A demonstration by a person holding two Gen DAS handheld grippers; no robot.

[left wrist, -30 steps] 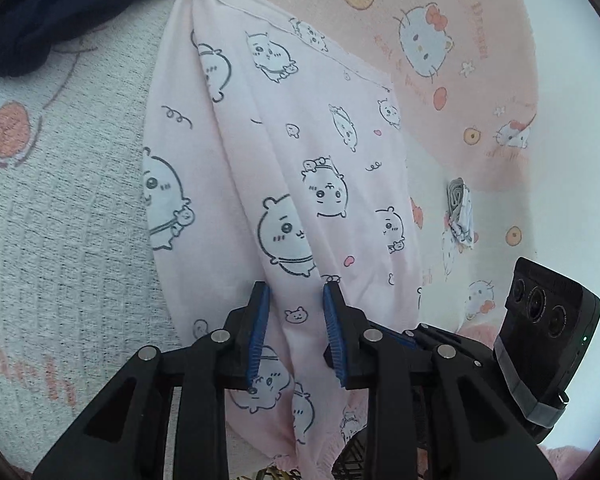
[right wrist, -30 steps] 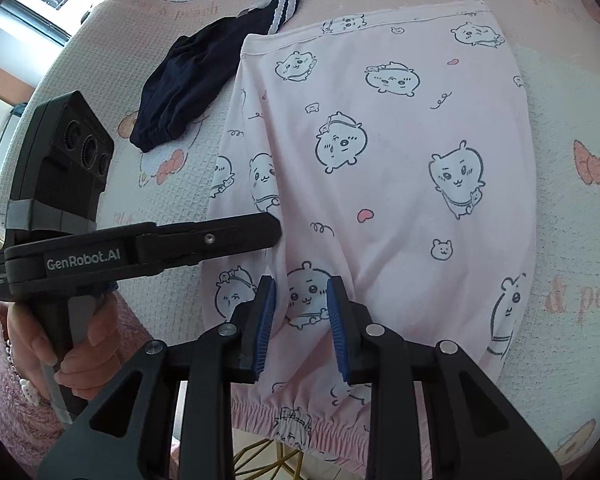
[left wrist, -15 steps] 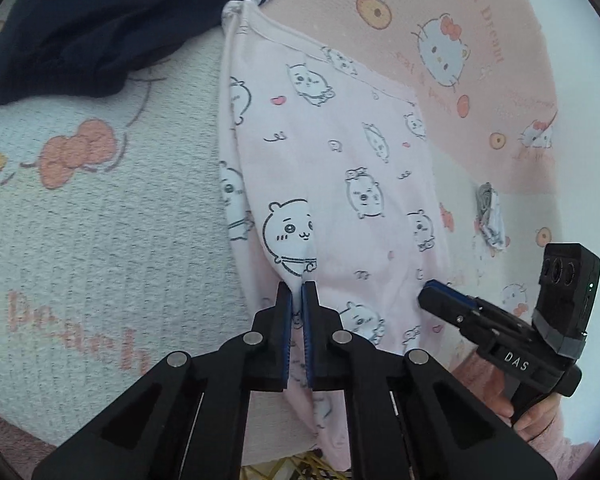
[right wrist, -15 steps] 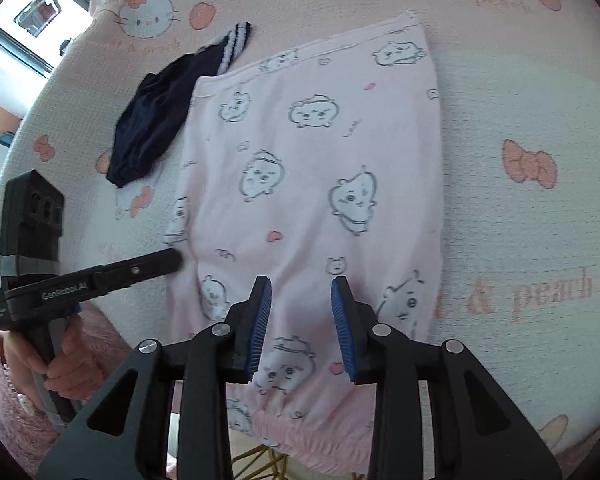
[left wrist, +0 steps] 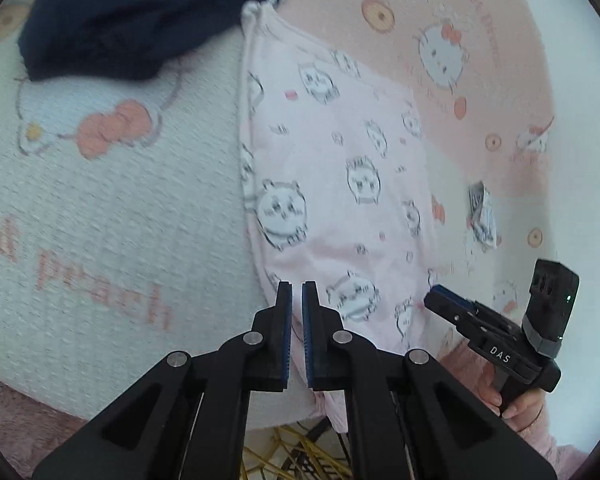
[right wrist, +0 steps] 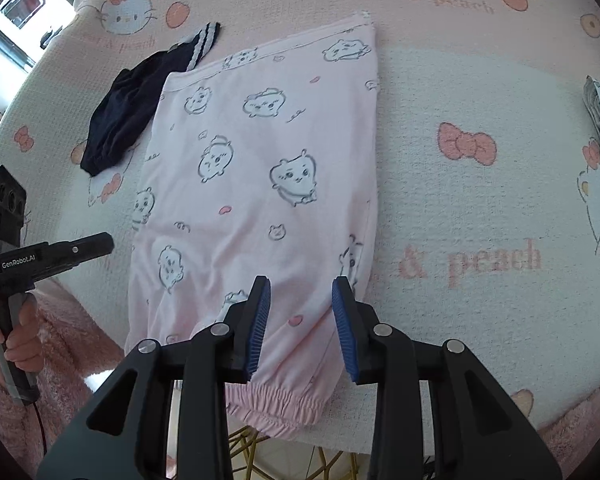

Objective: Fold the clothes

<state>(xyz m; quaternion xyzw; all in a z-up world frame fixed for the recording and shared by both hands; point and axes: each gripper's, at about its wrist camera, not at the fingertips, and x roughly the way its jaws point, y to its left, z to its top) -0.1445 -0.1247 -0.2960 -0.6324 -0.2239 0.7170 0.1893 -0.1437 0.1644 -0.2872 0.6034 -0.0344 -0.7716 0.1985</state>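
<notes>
— What do I see from the left wrist?
— My left gripper (left wrist: 296, 294) has its jaws pressed together over the left edge of the pink pants (left wrist: 332, 184), and I can't tell if cloth is pinched. A navy garment (left wrist: 132, 20) lies beyond, touching their far corner.

— And the right wrist?
— My right gripper (right wrist: 300, 300) is spreading, with nothing pinched, above the pants (right wrist: 260, 184) near the elastic cuff (right wrist: 276, 404). They lie flat on the cat-print blanket (right wrist: 480, 208).
</notes>
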